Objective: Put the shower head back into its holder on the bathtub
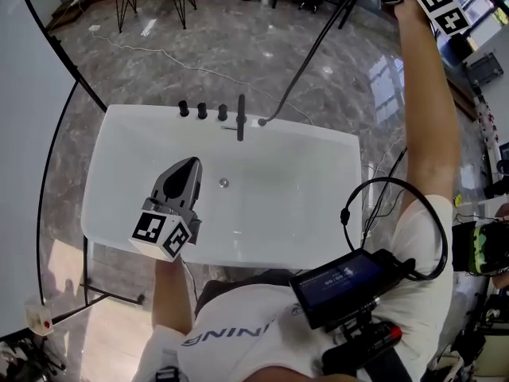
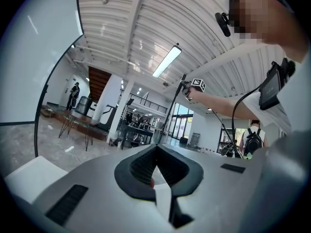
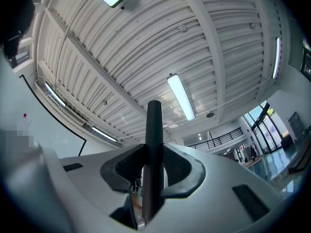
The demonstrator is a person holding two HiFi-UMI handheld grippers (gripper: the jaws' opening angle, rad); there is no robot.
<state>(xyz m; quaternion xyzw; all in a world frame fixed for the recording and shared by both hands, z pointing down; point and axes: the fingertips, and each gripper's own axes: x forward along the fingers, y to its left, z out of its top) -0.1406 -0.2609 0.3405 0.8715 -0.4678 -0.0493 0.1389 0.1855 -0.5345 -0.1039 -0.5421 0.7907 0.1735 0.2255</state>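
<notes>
Clamping slim black cylindrical shower head (image 3: 154, 123): right gripper (image 3: 154, 155) | left gripper (image 2: 156, 150) pinched together, empty | glossy white rectangular bathtub (image 1: 318, 221)

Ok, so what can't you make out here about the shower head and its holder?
- Shower head: the head view's top edge cuts it off; the right gripper view shows only a black shaft clamped in the right gripper.
- Holder: in the head view, too small to pick out among the black fittings on the bathtub rim.
</notes>
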